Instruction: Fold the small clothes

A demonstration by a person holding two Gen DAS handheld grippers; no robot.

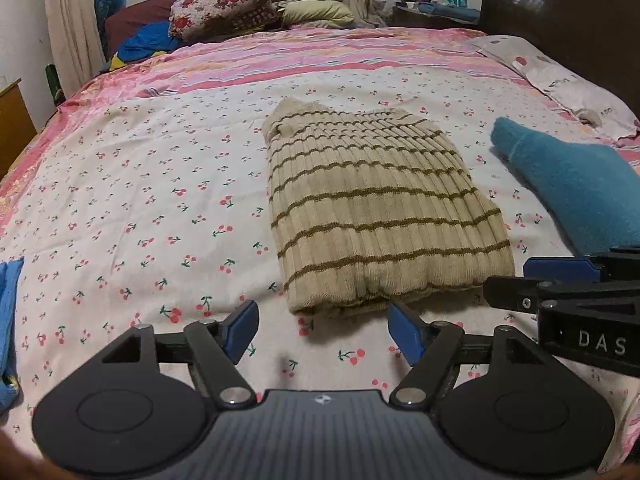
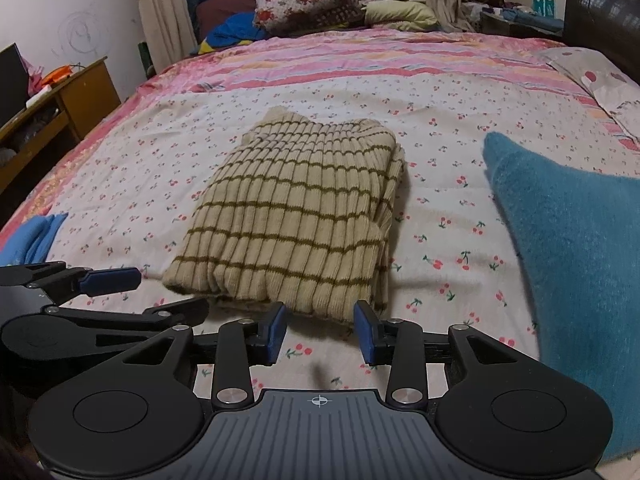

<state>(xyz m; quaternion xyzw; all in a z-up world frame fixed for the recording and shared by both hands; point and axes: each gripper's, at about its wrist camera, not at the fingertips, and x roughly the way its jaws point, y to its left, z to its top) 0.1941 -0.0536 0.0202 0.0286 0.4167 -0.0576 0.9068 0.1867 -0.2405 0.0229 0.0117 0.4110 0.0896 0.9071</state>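
A folded beige sweater with brown stripes [image 1: 380, 216] [image 2: 296, 216] lies flat on the cherry-print bedsheet [image 1: 140, 208], its folded edge nearest me. My left gripper [image 1: 324, 322] is open just short of that edge, with only sheet between its blue pads. In the right wrist view my right gripper [image 2: 321, 330] is open too, its pads at the sweater's near edge and nothing pressed between them. Each gripper shows in the other's view: the right gripper [image 1: 508, 282] at the right edge, the left gripper [image 2: 168, 292] at the left, beside the sweater's corner.
A fuzzy teal garment [image 1: 572, 184] [image 2: 568, 260] lies close on the right of the sweater. A light blue cloth [image 1: 8, 320] [image 2: 36, 236] sits at the bed's left edge. A floral quilt [image 1: 224, 4] and a dark headboard [image 1: 560, 8] are far off. A wooden desk [image 2: 80, 96] stands left.
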